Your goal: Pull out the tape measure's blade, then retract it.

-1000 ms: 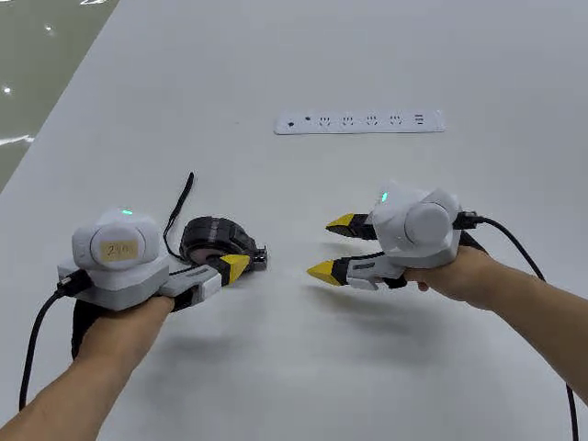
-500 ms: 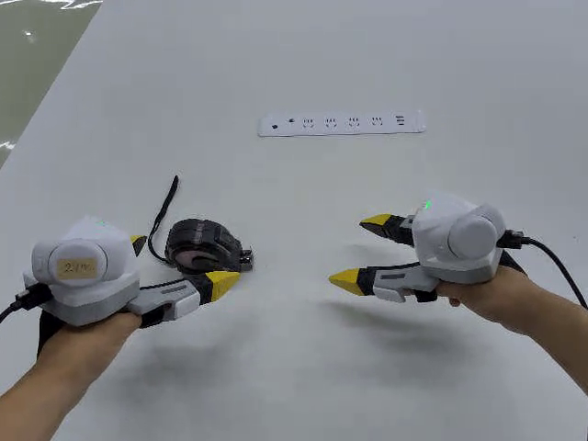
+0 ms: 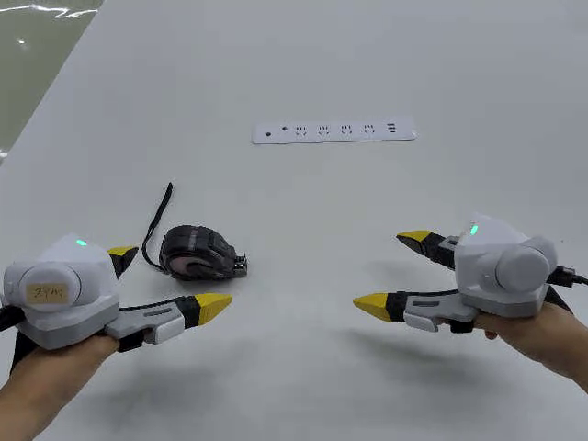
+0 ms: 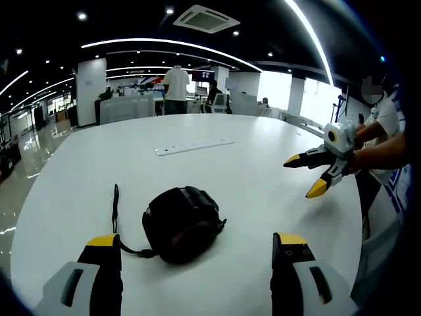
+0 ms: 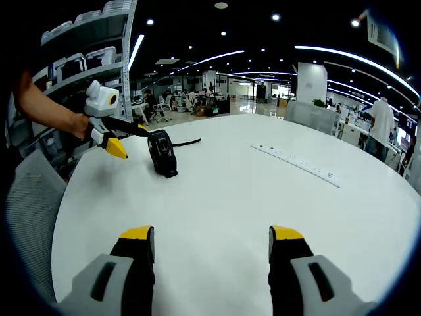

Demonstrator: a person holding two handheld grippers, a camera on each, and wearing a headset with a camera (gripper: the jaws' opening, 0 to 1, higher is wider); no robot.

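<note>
Jaws wide, empty — left gripper near tape measure on table, right gripper well apart.

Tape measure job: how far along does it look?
The black round tape measure lies on the white table with no blade drawn out; whether it already went out and back, I cannot tell. Nothing is in hand: the left gripper and the right gripper both stand open, clear of it. Unless done, pull and retraction remain.
</note>
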